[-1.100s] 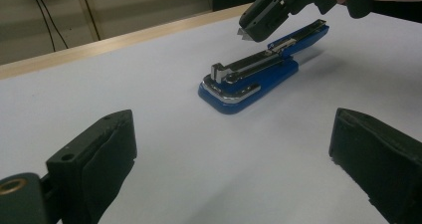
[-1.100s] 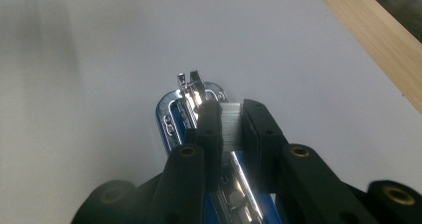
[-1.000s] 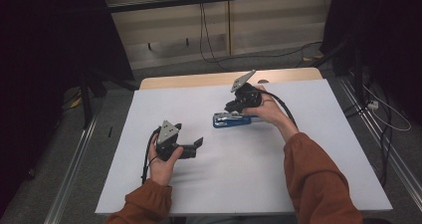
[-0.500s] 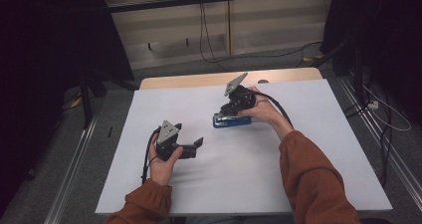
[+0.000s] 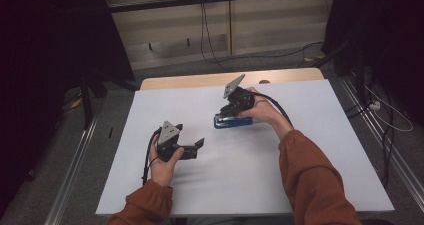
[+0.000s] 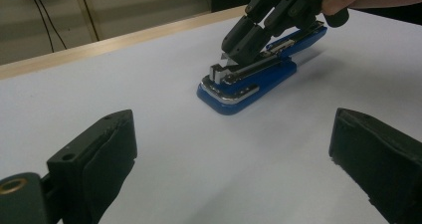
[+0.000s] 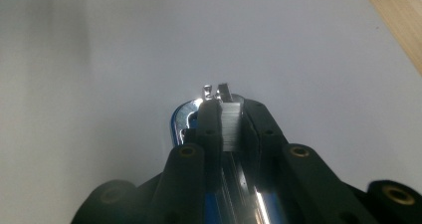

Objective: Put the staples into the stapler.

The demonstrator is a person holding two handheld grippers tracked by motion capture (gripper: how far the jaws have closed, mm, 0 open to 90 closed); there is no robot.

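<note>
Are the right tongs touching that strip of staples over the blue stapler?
Touching. The right gripper view shows the right tongs closed on the staple strip, both jaws against its sides, above the blue stapler.

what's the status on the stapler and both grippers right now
Right gripper shut on a strip of staples over the open blue stapler. Left gripper open, off to the side on the white table. Nothing in the way.
</note>
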